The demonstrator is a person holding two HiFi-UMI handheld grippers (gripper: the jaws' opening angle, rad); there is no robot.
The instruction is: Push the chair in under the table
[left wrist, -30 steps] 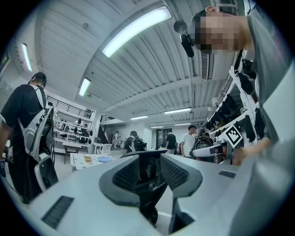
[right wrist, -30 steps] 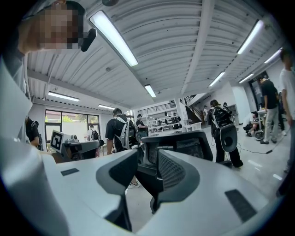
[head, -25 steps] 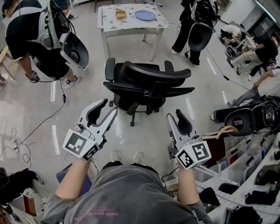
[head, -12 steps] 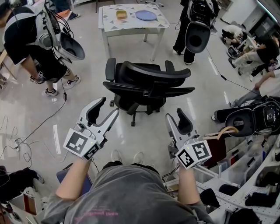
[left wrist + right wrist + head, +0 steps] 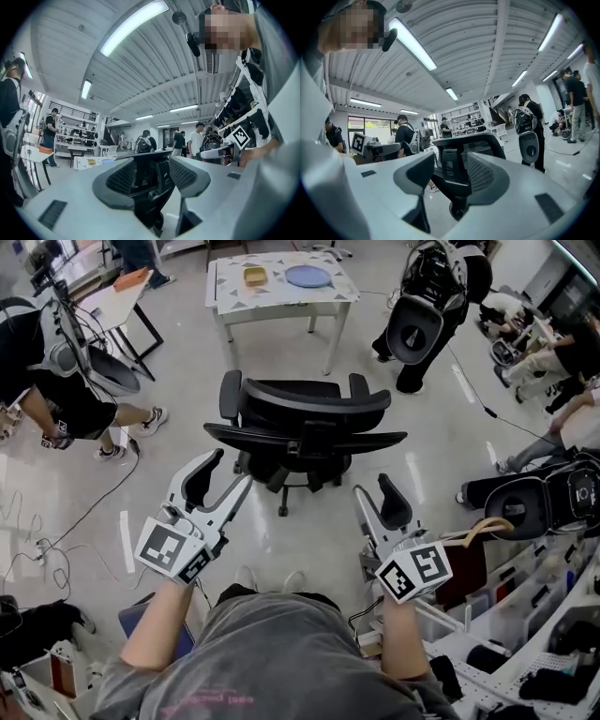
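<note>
A black office chair (image 5: 302, 427) stands on the shiny floor with its backrest toward me, a short way in front of the white table (image 5: 281, 292). It stands apart from the table, with bare floor between them. My left gripper (image 5: 232, 470) is just short of the backrest's left side, and its jaws have just been opening. My right gripper (image 5: 372, 488) is off the backrest's right side; its jaws have also just been opening. Neither touches the chair. The left gripper view shows the chair (image 5: 149, 180) beyond its spread jaws, and the right gripper view shows the chair (image 5: 457, 164) the same way.
On the table lie a yellow dish (image 5: 253, 276) and a blue plate (image 5: 309, 275). A person with backpack gear (image 5: 56, 371) stands at the left, another (image 5: 427, 310) at the upper right. Cables (image 5: 89, 512) cross the floor at left. A second dark chair (image 5: 548, 498) and shelving crowd the right.
Both grippers' jaws stand wider than before. The person at the left has stepped further left, away from the chair. The chair sits slightly more to the left in the head view.
</note>
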